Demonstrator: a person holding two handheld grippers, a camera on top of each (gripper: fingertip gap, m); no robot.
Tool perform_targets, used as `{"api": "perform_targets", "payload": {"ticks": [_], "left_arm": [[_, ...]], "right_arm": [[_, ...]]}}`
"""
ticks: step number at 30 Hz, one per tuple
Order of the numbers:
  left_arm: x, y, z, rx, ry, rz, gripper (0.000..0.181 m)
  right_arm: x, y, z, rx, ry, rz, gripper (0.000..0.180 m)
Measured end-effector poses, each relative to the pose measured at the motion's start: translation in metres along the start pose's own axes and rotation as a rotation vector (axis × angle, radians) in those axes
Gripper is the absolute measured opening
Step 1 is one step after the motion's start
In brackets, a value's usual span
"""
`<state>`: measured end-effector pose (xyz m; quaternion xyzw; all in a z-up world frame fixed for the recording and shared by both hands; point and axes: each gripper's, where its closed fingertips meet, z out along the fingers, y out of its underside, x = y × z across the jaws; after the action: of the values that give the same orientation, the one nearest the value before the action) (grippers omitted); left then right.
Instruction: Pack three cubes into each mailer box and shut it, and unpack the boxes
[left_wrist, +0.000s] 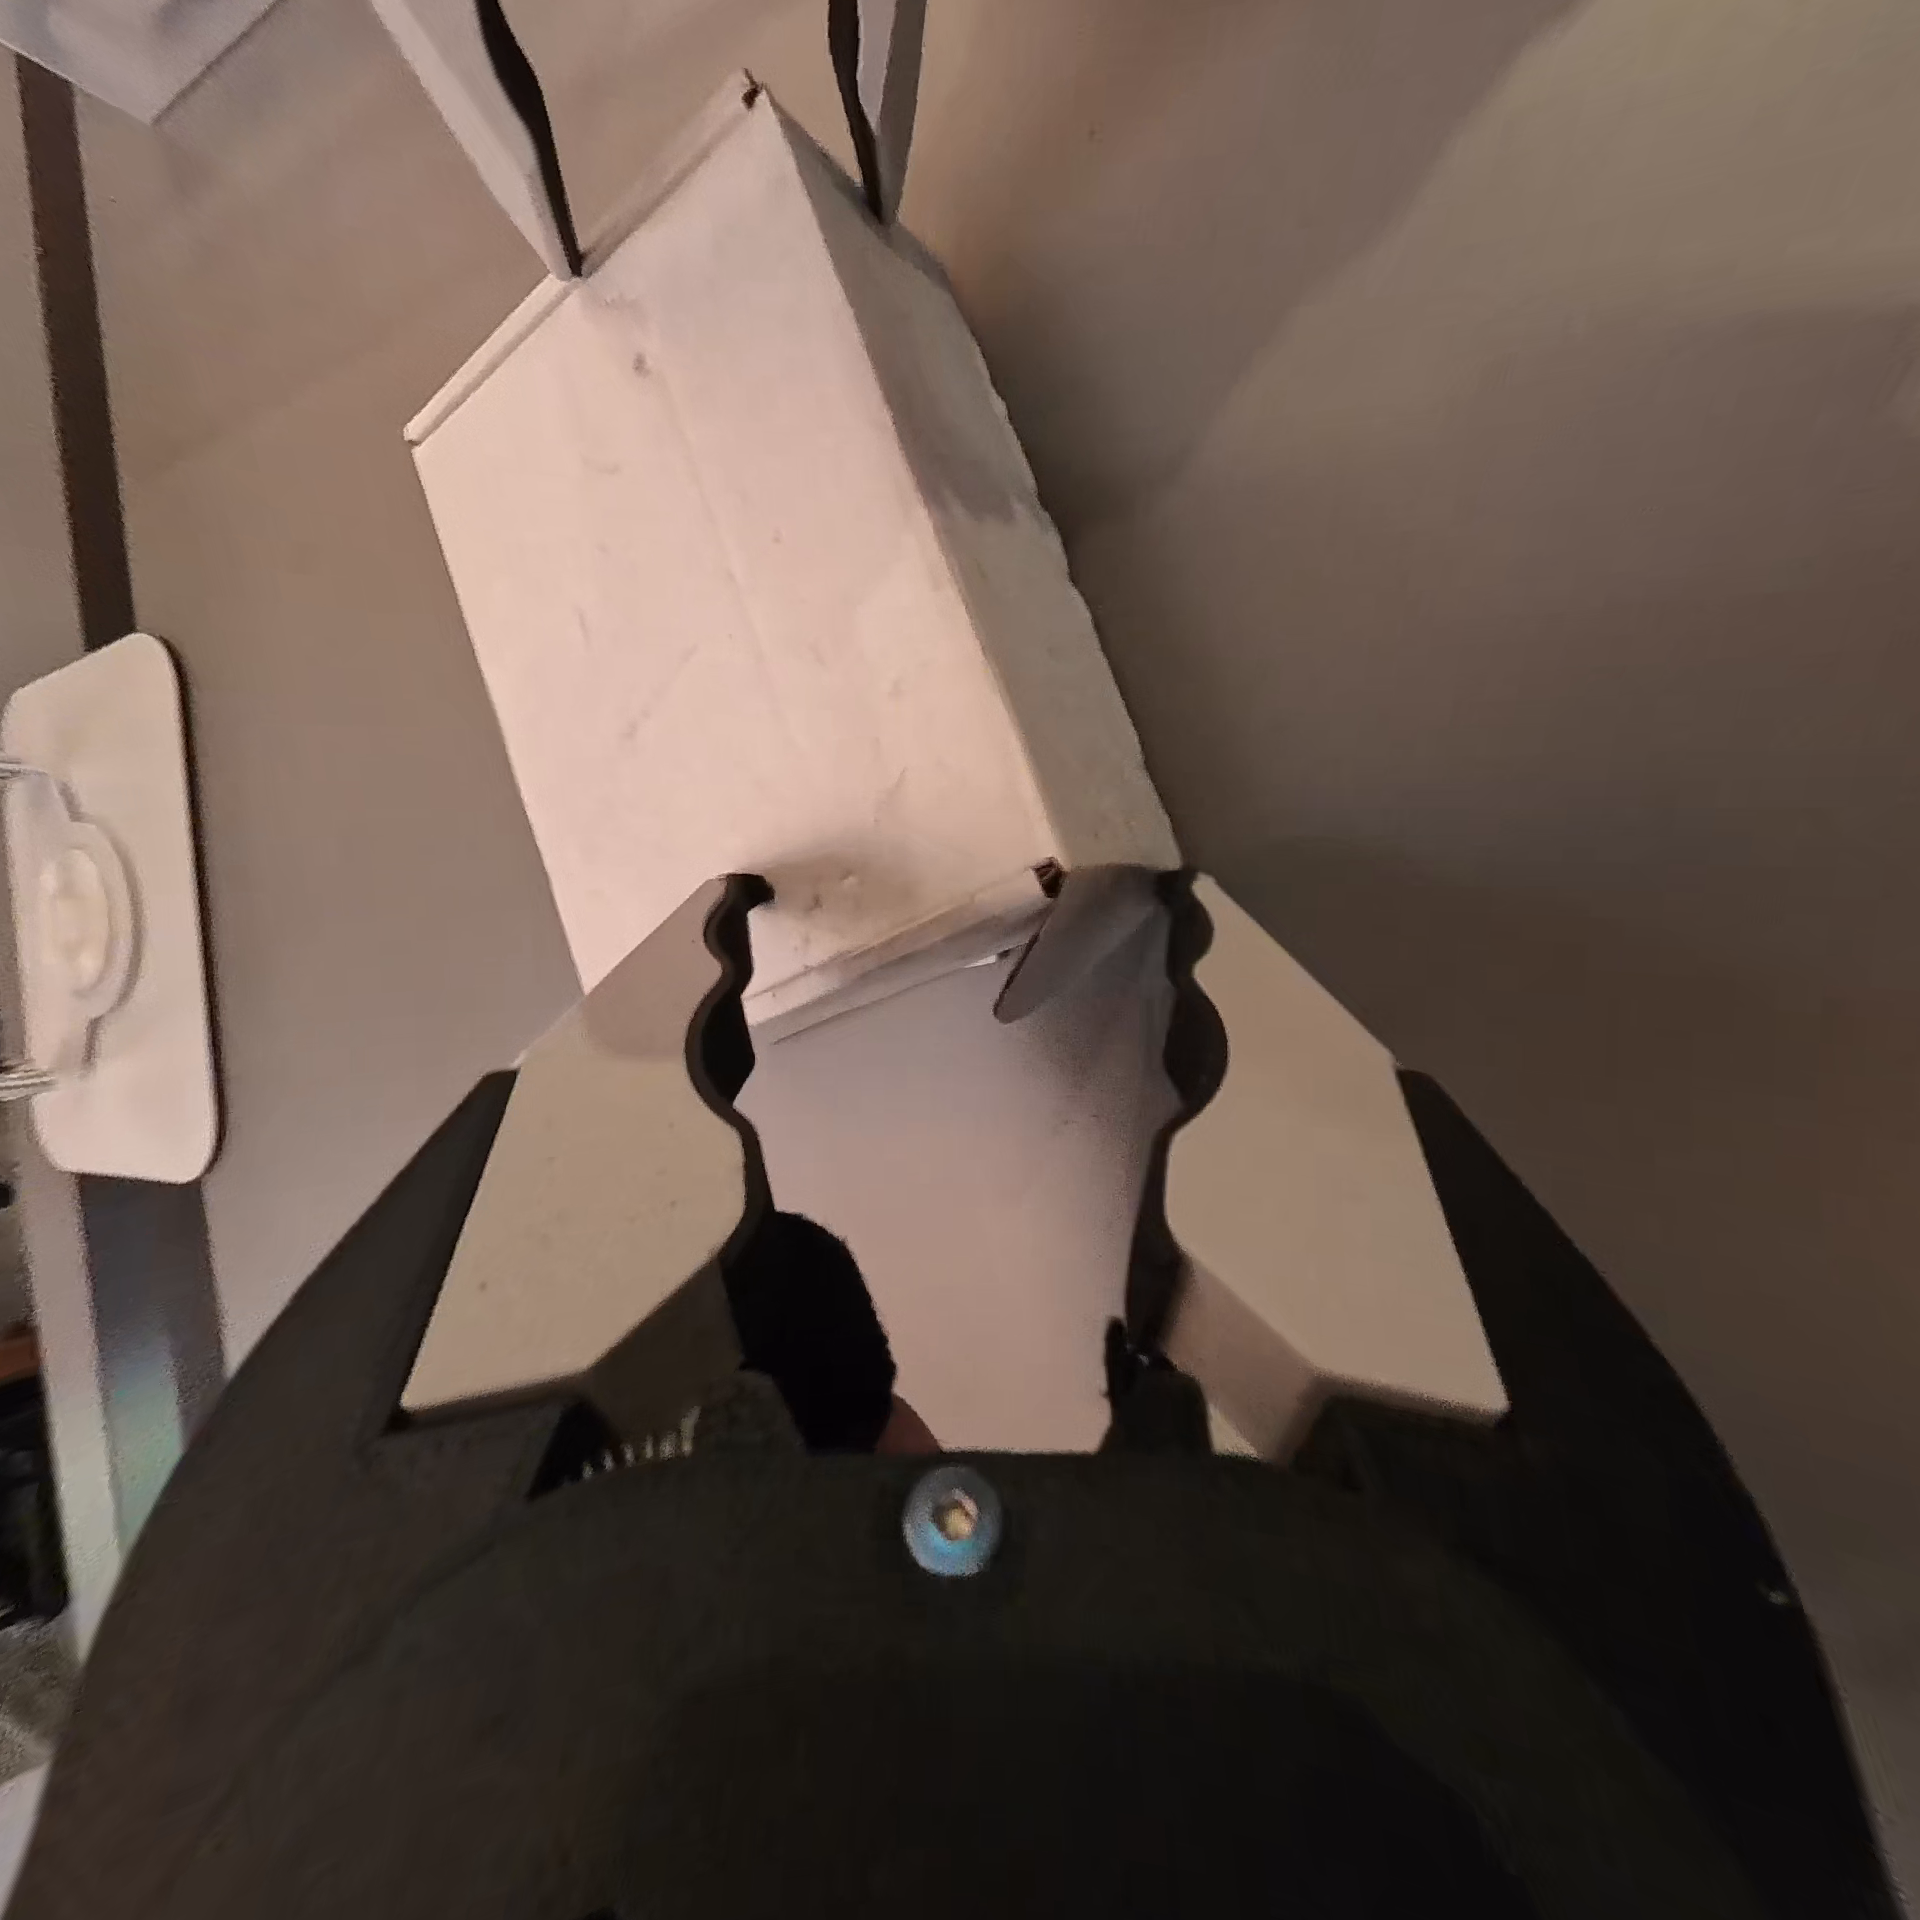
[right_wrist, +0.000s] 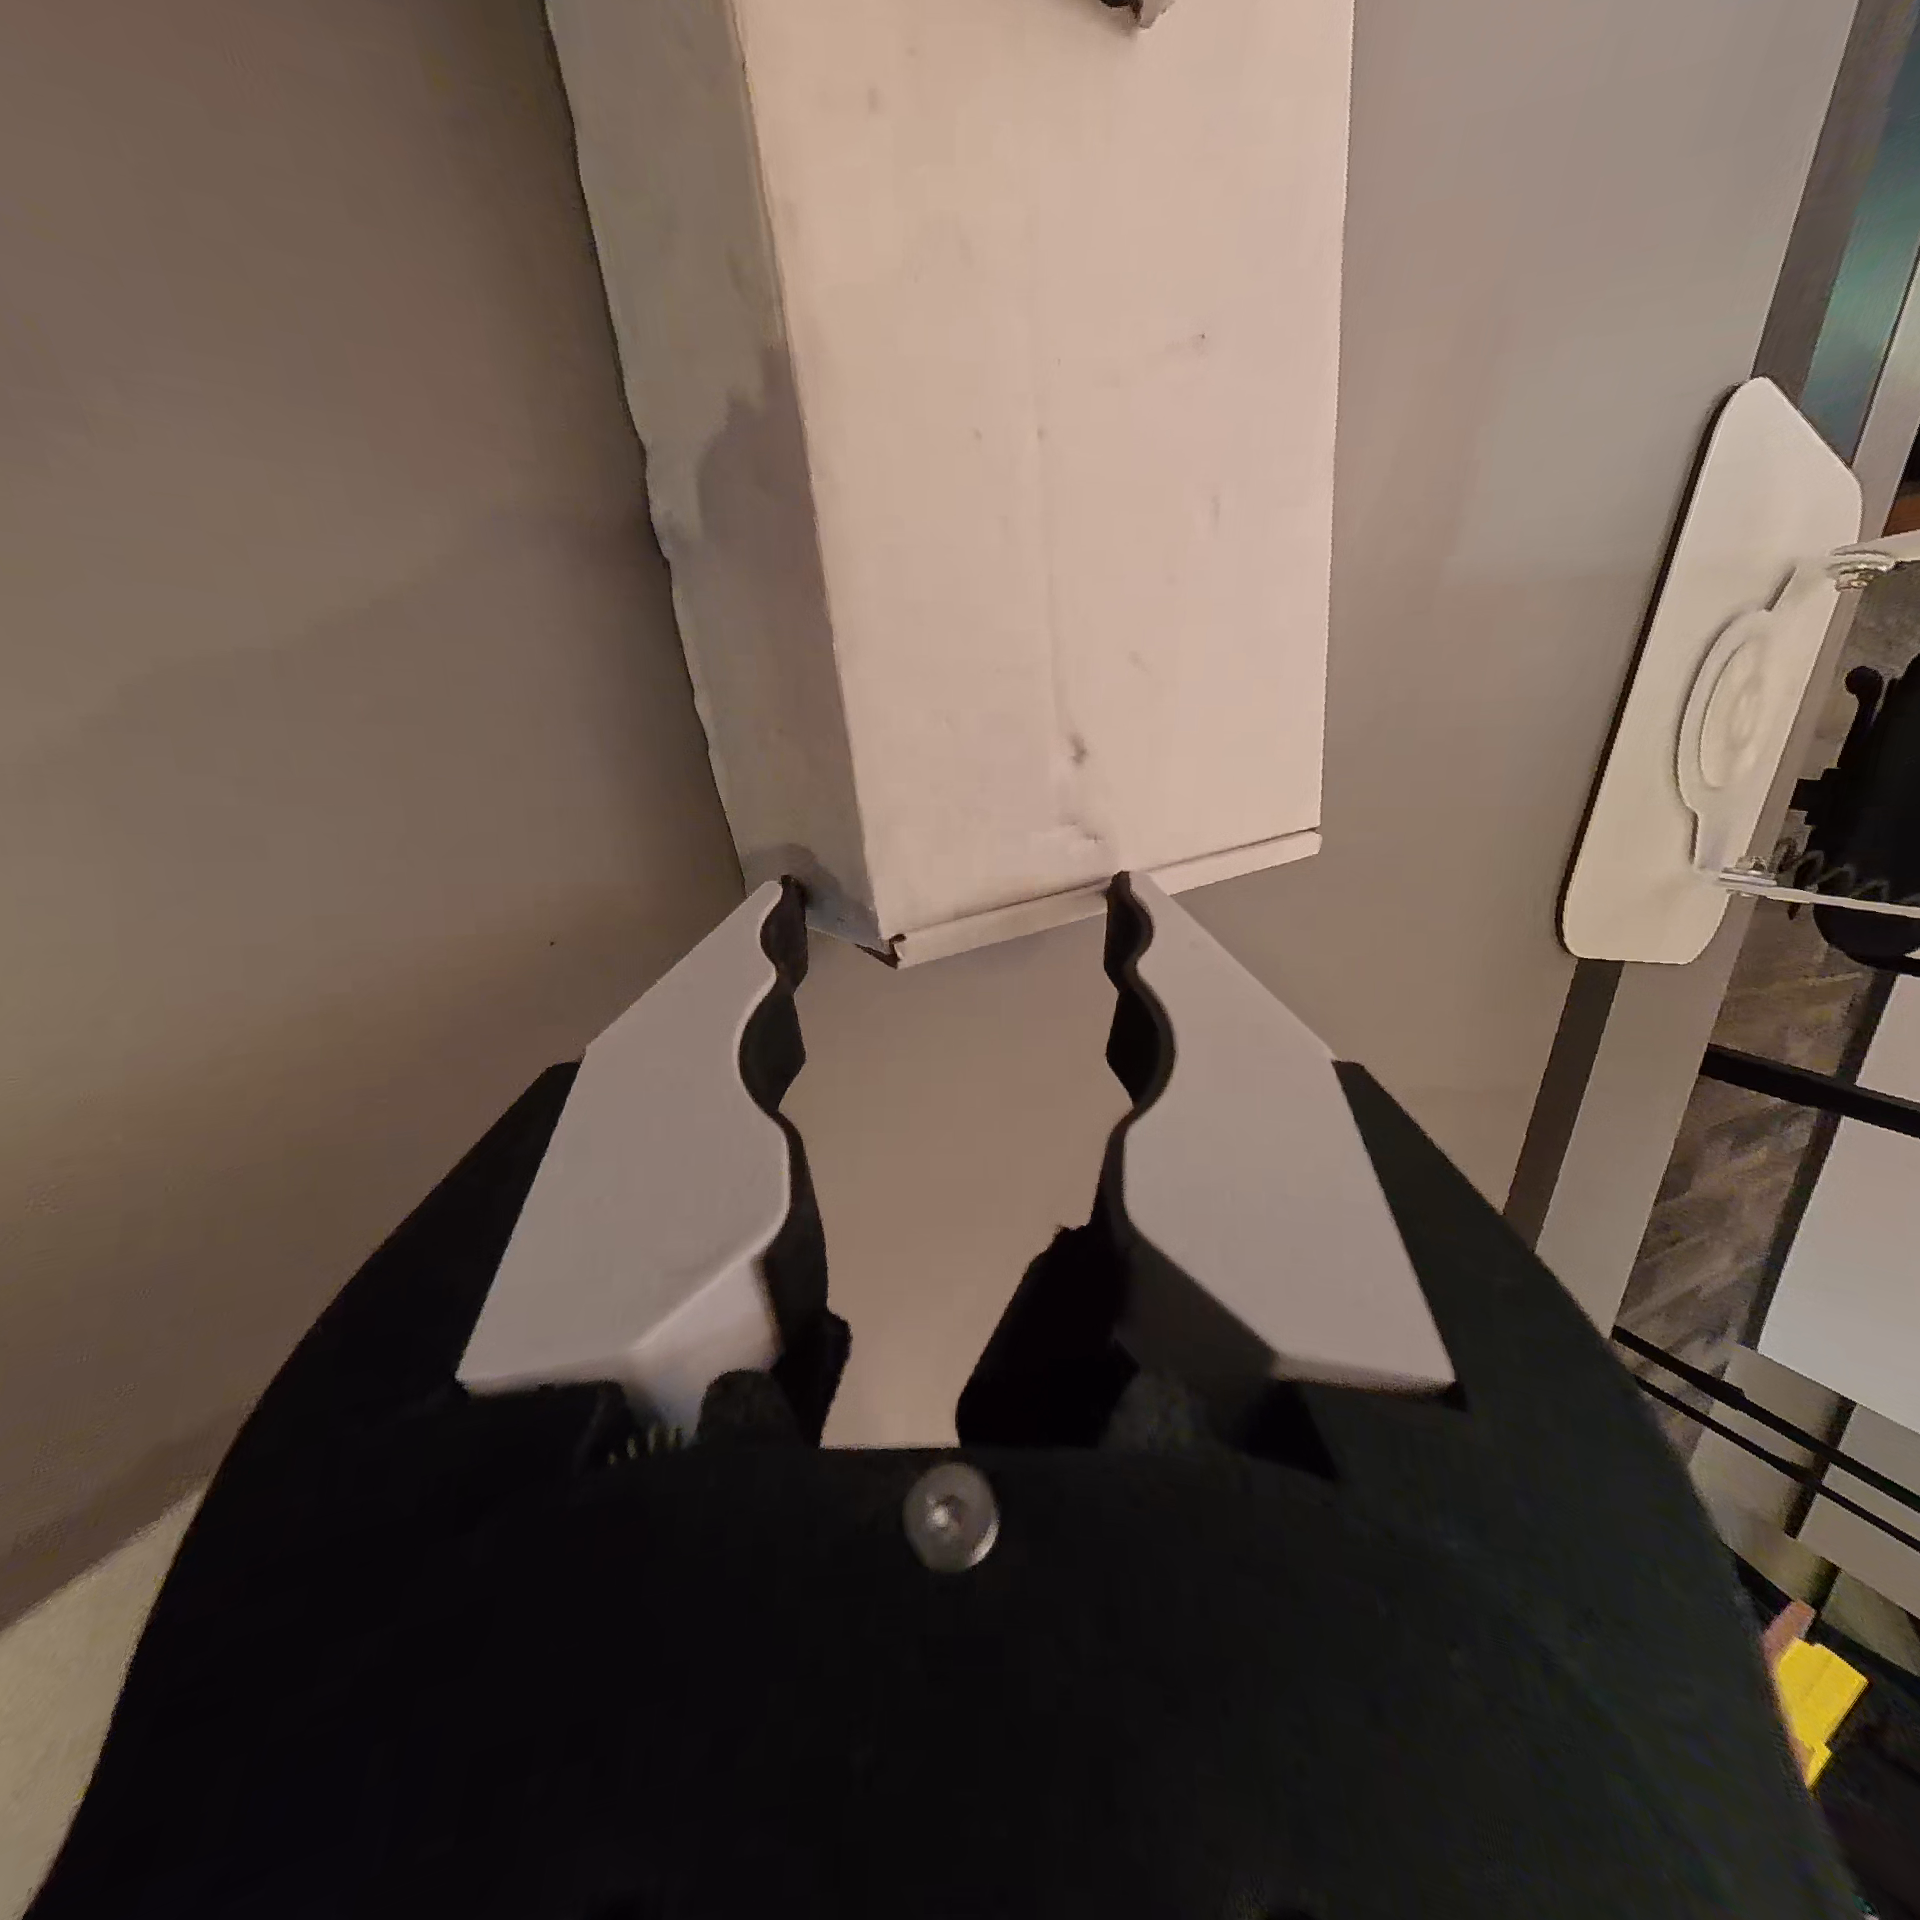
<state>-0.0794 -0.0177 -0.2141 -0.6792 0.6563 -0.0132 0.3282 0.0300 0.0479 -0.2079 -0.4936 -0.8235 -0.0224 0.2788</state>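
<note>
White adhesive hook plate (left_wrist: 109, 914) at table edge far left, left gripper (left_wrist: 961, 894) fingers spread at near end of closed white mailer box (left_wrist: 748, 582) lying on grey table (left_wrist: 1507, 623), right gripper (right_wrist: 951, 883) fingers likewise spread at box's opposite end, neither clamped.

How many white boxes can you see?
2. One shut mailer box lies in the middle of both views; the corner of a second box shows top left in the left wrist view. Others may be hidden.
</note>
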Motion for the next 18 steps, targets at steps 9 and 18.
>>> {"api": "perform_targets", "payload": {"ticks": [9, 18], "left_arm": [[-0.004, 0.0, 0.0, 0.002, -0.006, 0.031, 0.073], [-0.007, -0.007, 0.0, 0.102, 0.013, -0.111, 0.07]], "right_arm": [[0.001, 0.0, -0.002, 0.019, -0.073, -0.001, 0.055], [0.003, -0.004, -0.005, 0.083, -0.171, 0.083, 0.051]]}}
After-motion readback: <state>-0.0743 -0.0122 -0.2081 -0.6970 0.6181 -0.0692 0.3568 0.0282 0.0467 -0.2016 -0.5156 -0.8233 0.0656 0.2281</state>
